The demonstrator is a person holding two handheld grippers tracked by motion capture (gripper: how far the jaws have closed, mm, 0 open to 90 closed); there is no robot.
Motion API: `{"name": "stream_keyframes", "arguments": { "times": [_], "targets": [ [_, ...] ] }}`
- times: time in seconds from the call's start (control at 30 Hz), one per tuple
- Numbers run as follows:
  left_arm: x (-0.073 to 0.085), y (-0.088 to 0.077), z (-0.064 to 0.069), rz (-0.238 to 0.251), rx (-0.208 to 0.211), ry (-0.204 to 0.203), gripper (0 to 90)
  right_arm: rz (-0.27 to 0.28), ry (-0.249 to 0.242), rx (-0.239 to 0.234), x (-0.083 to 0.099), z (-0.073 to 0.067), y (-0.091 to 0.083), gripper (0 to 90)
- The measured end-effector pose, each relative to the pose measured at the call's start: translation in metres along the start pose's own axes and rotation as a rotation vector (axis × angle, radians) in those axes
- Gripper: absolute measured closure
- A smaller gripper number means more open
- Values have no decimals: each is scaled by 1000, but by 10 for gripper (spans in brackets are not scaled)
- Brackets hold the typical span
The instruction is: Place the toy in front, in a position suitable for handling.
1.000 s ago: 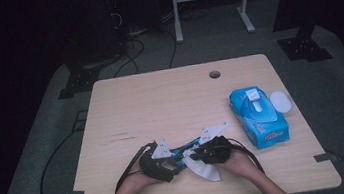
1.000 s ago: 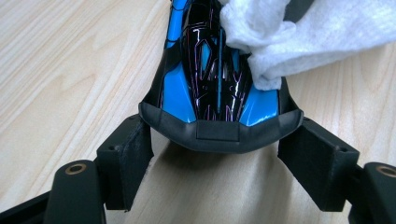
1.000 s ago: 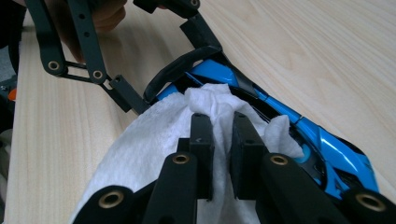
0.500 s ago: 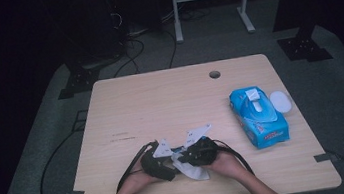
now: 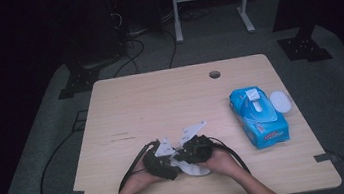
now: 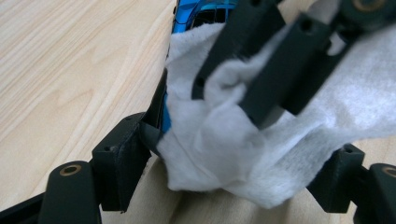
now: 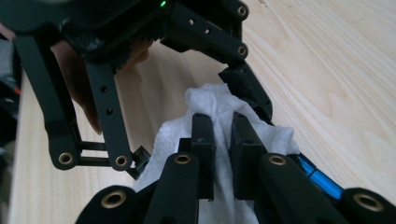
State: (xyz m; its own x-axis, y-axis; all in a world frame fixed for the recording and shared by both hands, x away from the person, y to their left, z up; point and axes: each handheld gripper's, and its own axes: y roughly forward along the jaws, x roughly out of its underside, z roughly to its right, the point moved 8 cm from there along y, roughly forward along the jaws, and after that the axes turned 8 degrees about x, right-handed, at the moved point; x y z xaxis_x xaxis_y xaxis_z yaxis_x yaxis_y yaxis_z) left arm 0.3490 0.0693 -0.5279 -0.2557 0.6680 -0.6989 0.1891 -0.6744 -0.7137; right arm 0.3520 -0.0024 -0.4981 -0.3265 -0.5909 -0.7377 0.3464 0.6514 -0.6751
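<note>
Bunching without clear long axis, wipe (image 7: 210, 105) sits pinched in right gripper (image 7: 223, 140), left gripper (image 6: 233, 158) seemingly loose around it.

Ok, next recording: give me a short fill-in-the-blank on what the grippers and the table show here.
1. The right gripper is shut on a white ____.
2. The wipe lies between the jaws of the left gripper, which stand ____.
3. The pack near the table's right edge is ____ in colour.
4. The pack's round white lid is flipped ____.

Missing words: wipe; open; blue; open
</note>
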Motion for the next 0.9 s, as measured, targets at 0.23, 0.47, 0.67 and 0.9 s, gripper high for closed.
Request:
{"name": "stream_keyframes", "arguments": {
  "times": [0.23,0.47,0.67,0.9],
  "targets": [
    [-1,1,0,-2,0,3,238,34,72,61,-7,22,-11,818],
    [1,0,0,2,-4,1,239,-16,67,40,-3,20,13,820],
    [0,3,0,0,-8,13,242,-33,79,81,2,34,3,820],
    [3,2,0,-10,-5,5,248,-9,17,20,-6,6,7,820]
  ]
}}
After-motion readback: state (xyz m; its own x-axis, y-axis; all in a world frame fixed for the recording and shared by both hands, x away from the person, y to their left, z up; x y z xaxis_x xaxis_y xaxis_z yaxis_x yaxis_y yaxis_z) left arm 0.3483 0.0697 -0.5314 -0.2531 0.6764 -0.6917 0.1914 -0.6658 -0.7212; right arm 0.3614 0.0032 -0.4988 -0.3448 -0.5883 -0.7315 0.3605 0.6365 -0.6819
